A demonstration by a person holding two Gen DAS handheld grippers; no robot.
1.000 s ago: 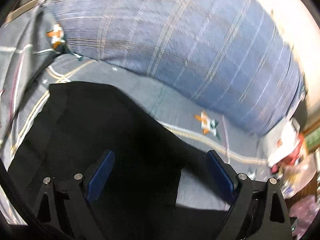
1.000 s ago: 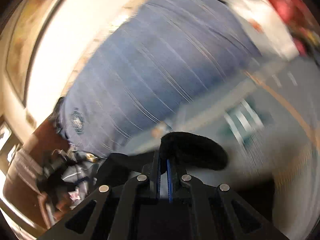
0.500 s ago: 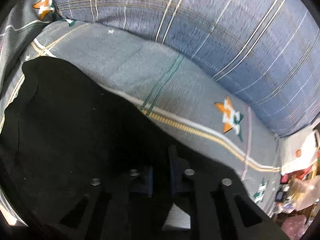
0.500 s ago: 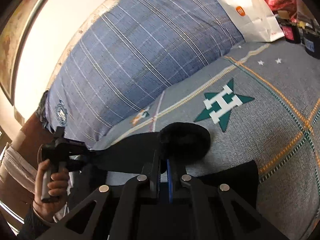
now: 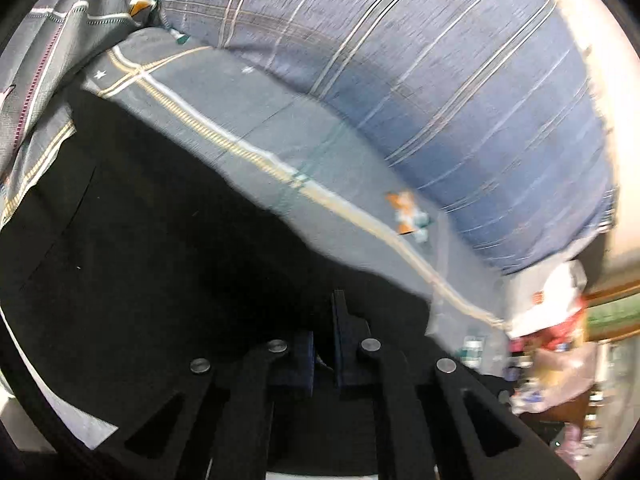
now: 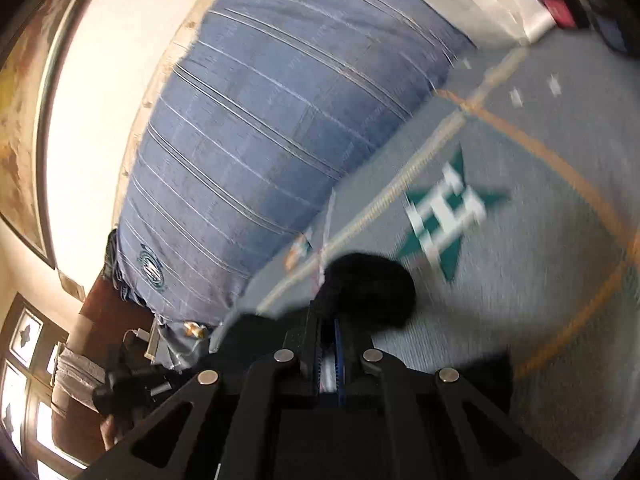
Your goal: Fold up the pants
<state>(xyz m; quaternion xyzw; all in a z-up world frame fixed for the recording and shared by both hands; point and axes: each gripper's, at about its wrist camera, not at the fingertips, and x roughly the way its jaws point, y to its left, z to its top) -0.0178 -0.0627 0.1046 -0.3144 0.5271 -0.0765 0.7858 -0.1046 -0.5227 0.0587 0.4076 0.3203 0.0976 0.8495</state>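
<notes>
While both hand-held tools sit low over the bed, the left gripper (image 5: 324,344) has its blue-padded jaws clenched on the black fabric pants (image 5: 132,248), whose dark cloth spreads out ahead of and to the left of those jaws across the grey patterned bedspread (image 5: 248,120). The right gripper (image 6: 328,344) is likewise clenched, pinching a rounded bunch of the same black pants (image 6: 368,288) that bulges just beyond its jaw tips, with more dark cloth lying to either side below. Ahead of both pairs of jaws lies a large blue striped pillow (image 6: 272,136) against the wall. A green star with a white letter H (image 6: 448,212) marks the bedspread just right of the right jaws.
</notes>
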